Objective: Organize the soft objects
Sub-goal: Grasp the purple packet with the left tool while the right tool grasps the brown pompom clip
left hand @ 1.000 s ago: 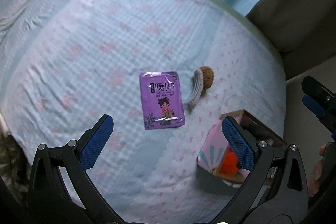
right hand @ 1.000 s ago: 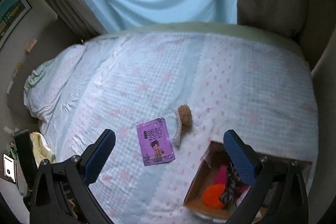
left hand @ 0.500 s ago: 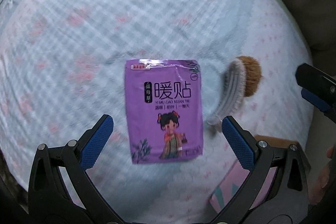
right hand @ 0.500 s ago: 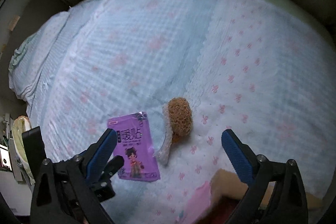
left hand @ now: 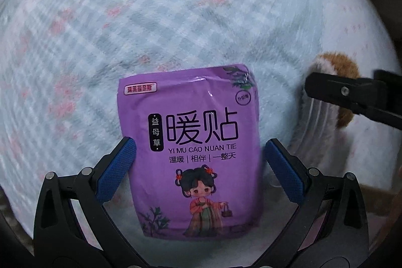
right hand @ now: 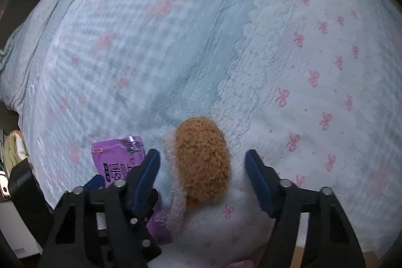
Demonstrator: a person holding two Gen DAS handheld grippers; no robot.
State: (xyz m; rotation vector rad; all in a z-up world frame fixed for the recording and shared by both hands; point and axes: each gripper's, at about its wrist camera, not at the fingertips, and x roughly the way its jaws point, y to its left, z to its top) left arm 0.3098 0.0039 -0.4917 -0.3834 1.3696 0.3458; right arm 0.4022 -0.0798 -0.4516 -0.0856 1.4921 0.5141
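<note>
A purple warm-patch packet [left hand: 196,150] lies flat on the bed quilt [left hand: 150,29]. My left gripper [left hand: 200,142] points straight down over it, open, with its blue pads [left hand: 118,167] close beside the packet's two long edges. Just to the right lies a brown plush puff [right hand: 203,157] with a white fuzzy strip [right hand: 176,207]. My right gripper [right hand: 201,153] straddles the puff. Its jaws are closing, and small gaps still show on both sides. In the left wrist view, a black finger of the right gripper [left hand: 351,97] crosses the puff [left hand: 336,67].
The quilt [right hand: 301,67] is pale blue check with pink bows and a white scalloped band. A sliver of a cardboard box [right hand: 304,255] shows at the bottom of the right wrist view. The bed's edge and dark clutter [right hand: 10,167] lie to the left.
Both grippers have dropped toward the bed, so the packet and the puff look much larger. The right jaws have narrowed around the puff. The box has slid almost out of view.
</note>
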